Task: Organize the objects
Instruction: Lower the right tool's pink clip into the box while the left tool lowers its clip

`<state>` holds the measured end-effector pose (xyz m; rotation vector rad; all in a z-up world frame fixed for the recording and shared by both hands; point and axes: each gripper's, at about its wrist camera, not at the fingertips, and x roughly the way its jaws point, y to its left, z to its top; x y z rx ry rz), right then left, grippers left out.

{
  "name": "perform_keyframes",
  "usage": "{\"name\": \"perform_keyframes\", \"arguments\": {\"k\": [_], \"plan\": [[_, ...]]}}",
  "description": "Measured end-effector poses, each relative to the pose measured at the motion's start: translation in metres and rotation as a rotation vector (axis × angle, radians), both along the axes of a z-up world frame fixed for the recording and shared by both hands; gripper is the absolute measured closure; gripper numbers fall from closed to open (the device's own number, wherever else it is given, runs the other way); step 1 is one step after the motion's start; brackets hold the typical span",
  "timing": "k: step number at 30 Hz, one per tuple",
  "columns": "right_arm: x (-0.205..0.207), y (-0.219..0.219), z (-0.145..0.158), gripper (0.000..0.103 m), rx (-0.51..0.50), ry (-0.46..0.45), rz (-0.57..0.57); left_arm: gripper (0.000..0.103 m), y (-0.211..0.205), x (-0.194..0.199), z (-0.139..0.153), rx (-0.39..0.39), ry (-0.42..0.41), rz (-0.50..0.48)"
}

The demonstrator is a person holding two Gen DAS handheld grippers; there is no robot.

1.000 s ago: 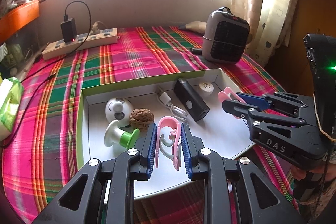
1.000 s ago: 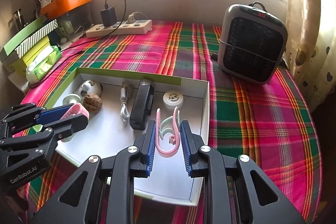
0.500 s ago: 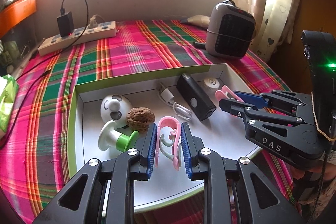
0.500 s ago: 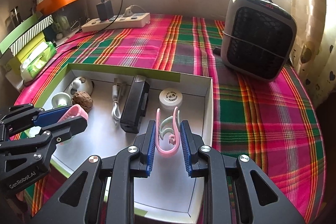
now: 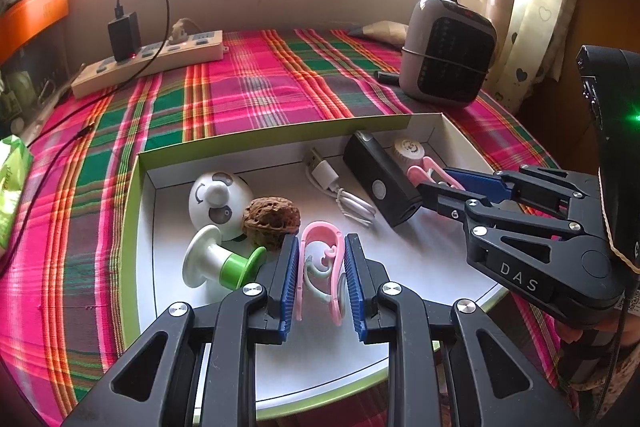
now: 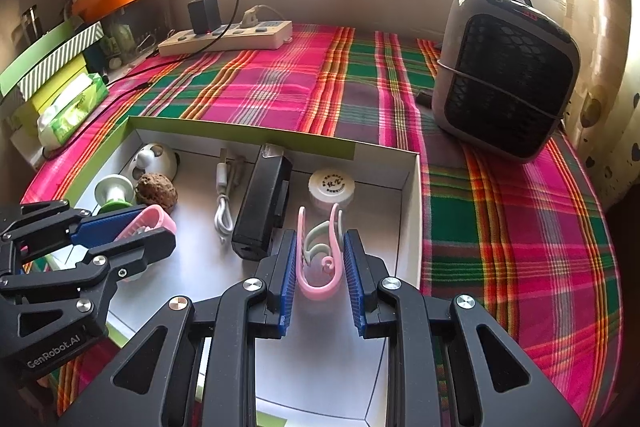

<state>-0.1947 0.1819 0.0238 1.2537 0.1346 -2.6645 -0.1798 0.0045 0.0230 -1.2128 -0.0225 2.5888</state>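
I am holding both grippers over the shallow white cardboard box with a green rim (image 5: 136, 187), which is sitting on the desk under a pink, green and orange plaid cloth (image 6: 280, 83).

Left gripper (image 5: 320, 267): clenched on a pink plastic clip with a pale green inner hook (image 5: 320, 255), blue pads pressing its two sides, closed loop pointing away from me. It is hanging above the box floor, just beside a brown wrinkled walnut (image 5: 271, 217) and a white spool with a green end (image 5: 218, 263).

Right gripper (image 6: 320, 263): grasping a second pink plastic clip with a green hook (image 6: 320, 259), its rounded bend toward me, open ends pointing to a round white screw cap with printed characters (image 6: 331, 187).

Lying in the box:
- round white toy face (image 5: 218, 193), back left
- coiled white USB cable (image 6: 224, 203)
- black rectangular device (image 6: 262, 211), lengthwise in the middle

Standing outside the box:
- grey fan heater with a black grille (image 6: 506, 75), on the right
- cream power strip with a black charger plugged in (image 6: 226, 35), at the back wall
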Motion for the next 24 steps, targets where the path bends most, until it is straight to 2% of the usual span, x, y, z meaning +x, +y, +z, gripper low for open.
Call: {"name": "perform_keyframes", "arguments": {"k": [24], "plan": [[-0.0030, -0.0063, -0.0030, 0.079, 0.025, 0.009, 0.014, 0.082, 0.0007, -0.0026, -0.0038, -0.006, -0.015, 0.003]]}}
